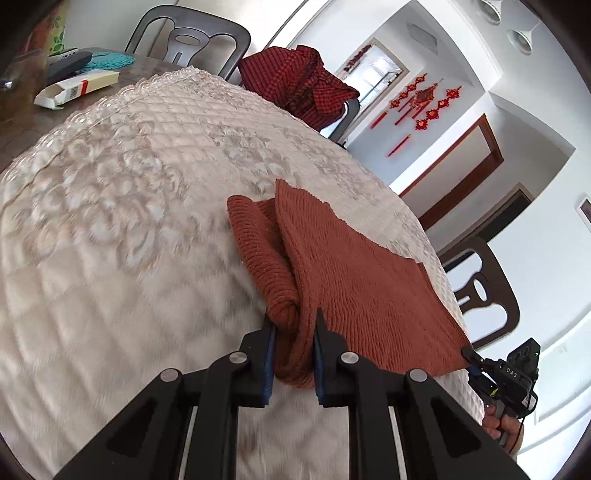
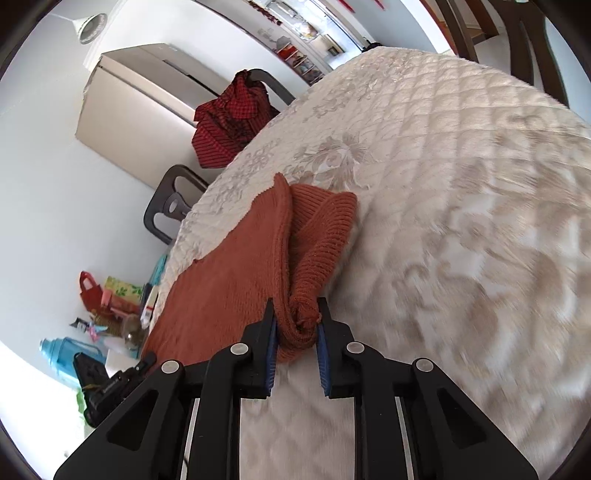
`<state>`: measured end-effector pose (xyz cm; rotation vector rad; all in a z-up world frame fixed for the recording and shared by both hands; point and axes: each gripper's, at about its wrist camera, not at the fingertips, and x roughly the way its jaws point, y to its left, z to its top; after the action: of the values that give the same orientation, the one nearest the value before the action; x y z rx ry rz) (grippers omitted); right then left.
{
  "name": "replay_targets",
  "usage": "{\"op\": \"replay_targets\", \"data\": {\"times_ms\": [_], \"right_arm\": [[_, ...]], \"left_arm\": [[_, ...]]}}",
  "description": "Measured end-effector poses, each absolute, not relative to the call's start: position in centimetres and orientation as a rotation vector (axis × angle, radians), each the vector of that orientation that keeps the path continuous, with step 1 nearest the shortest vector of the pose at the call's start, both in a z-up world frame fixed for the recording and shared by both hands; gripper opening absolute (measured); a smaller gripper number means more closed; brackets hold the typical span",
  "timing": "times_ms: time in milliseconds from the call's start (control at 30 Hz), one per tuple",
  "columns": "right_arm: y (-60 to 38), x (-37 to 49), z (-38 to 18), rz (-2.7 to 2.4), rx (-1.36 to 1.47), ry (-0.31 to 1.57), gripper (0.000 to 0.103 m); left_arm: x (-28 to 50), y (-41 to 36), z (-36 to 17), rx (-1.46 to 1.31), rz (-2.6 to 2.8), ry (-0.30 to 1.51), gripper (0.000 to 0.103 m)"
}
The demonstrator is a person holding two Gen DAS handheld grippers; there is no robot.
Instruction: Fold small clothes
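Observation:
A rust-orange knit garment (image 1: pixel 351 273) lies on the cream quilted tablecloth (image 1: pixel 110 221). My left gripper (image 1: pixel 293 321) is shut on one bunched corner of it, the knit squeezed between the blue pads. In the left wrist view the other gripper (image 1: pixel 471 354) shows at the garment's far right corner, held by a hand. My right gripper (image 2: pixel 295 317) is shut on the opposite bunched corner of the same garment (image 2: pixel 229 273), a ribbed sleeve (image 2: pixel 321 236) trailing away from it. The left gripper's tip (image 2: pixel 146 360) shows at lower left in the right wrist view.
A red checked cloth (image 1: pixel 303 85) hangs over a grey chair (image 1: pixel 188 33) behind the table. A white carton (image 1: pixel 77 88) and a remote (image 1: pixel 68 64) lie at the far left. Another chair (image 1: pixel 480 291) stands at the right. Bottles and bags (image 2: pixel 103 306) clutter the floor.

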<state>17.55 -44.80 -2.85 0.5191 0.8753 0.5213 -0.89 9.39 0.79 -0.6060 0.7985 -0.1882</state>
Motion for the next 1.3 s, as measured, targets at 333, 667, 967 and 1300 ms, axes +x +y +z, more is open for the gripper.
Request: {"op": "replay_targets", "data": {"times_ms": [333, 667, 967, 1300], "right_arm": [[-46.8, 13.4, -4.7, 0.495, 0.535, 0.933, 0.020], [-47.4, 12.0, -1.0, 0.443, 0.370, 0.796, 0.023], [-41.3, 14.0, -1.8, 0.542, 0.220, 0.785, 0.023], [-41.3, 14.5, -1.7, 0.526, 0.203, 0.779, 0.021]], "left_arm": [[-3.1, 9.2, -0.9, -0.625, -0.194, 0.861, 0.023], [-4.1, 9.5, 2.9, -0.473, -0.089, 0.733, 0.024], [0.4, 5.1, 0.6, -0.389, -0.188, 0.802, 0.023], [1.8, 4.5, 1.9, -0.320, -0.164, 0.785, 0.024]]}}
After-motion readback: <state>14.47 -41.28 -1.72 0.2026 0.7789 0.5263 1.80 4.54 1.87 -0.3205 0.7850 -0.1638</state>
